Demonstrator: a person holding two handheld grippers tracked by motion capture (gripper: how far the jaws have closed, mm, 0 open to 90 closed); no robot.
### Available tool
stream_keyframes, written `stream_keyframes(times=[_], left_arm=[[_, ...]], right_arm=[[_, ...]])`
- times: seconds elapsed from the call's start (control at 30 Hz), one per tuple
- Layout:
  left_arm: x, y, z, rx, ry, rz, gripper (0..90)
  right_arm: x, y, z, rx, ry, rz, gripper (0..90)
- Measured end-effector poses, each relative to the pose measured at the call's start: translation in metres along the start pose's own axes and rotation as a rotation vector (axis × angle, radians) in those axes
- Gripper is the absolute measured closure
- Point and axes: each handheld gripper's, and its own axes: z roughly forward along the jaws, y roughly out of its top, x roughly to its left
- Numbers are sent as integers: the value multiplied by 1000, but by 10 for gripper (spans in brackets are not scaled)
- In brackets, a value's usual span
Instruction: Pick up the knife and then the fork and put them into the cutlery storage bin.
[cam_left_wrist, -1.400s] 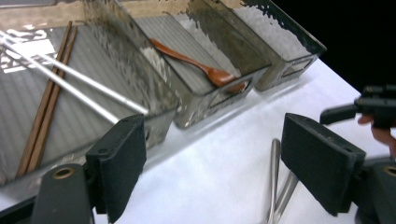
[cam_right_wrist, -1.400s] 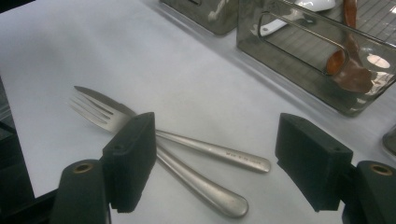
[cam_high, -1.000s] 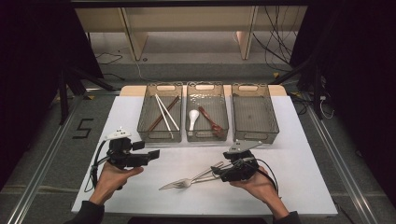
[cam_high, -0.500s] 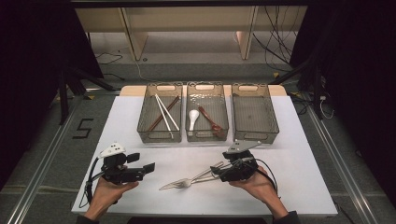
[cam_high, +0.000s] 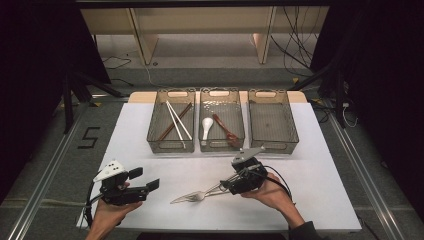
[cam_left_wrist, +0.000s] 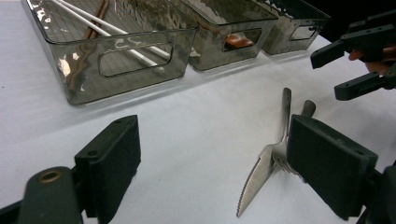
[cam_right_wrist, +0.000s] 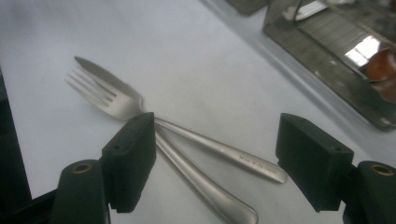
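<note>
Here, the white rectangular table top (cam_high: 320, 180) carries three smoky clear plastic bins in a row at its far side. The left bin (cam_high: 155, 142) holds white and brown chopsticks, the middle bin (cam_high: 206, 145) a white spoon and a brown one. Nearer the person than the middle bin lie a steel fork (cam_right_wrist: 112, 100) and a steel knife (cam_left_wrist: 254, 179), crossed and touching, heads pointing left. The right gripper (cam_high: 225, 184) hangs over their handles, its jaws spread apart — gripping nothing. Well to the left of the cutlery, the left gripper (cam_high: 145, 179) hovers with jaws wide apart too — the fork's tines show just beside one pad in the left gripper view.
</note>
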Motion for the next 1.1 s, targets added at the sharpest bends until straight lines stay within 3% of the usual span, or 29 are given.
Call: stream_keyframes(times=[0.2, 0.43, 0.87, 1.1], left_arm=[[-1, -3, -2, -10, -1, 12, 170], [0, -6, -4, -7, -2, 2, 170], [0, -9, -2, 9, -8, 3, 170], [0, -9, -2, 7, -9, 0, 170]], right_arm=[[2, 8, 17, 102, 12, -84, 310], [-3, 17, 32, 187, 30, -148, 350], [-8, 26, 50, 298, 89, -295, 419], [-10, 25, 54, 328, 109, -326, 464]])
